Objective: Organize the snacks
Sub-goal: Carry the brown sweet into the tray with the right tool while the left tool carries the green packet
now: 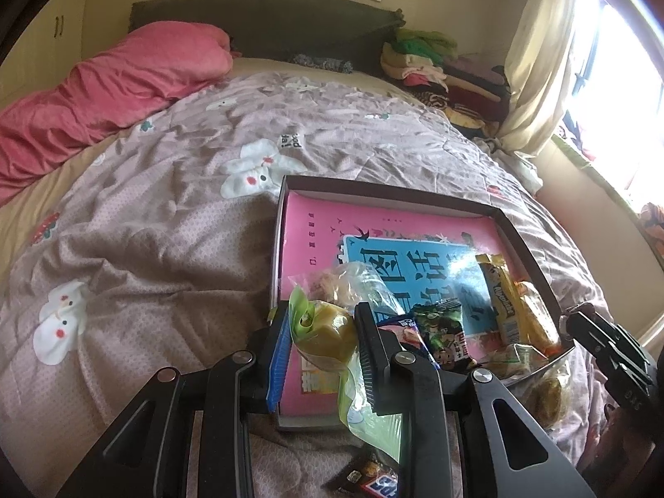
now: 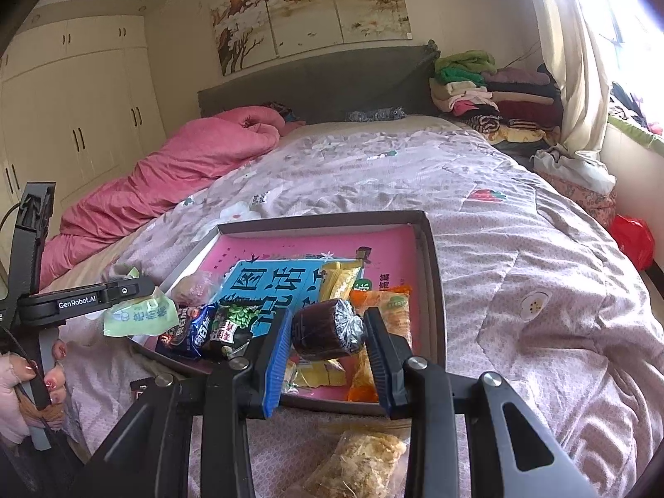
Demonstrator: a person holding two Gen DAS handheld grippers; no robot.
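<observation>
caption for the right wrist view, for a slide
Right gripper holds a dark wrapped snack roll above the pink-lined box on the bed.

Sunny room, seen through round bendy lenses

Strong daylight pours in from the window (image 1: 614,95) at about two o'clock, so bright there that it turns plain white. The curtain (image 2: 577,62) beside it glows. The bed cover (image 1: 166,216) is softly lit, with gentle shadows in its folds. Straight lines curve near the edges, the corners go black, and things far off look a little soft and grainy.
</observation>
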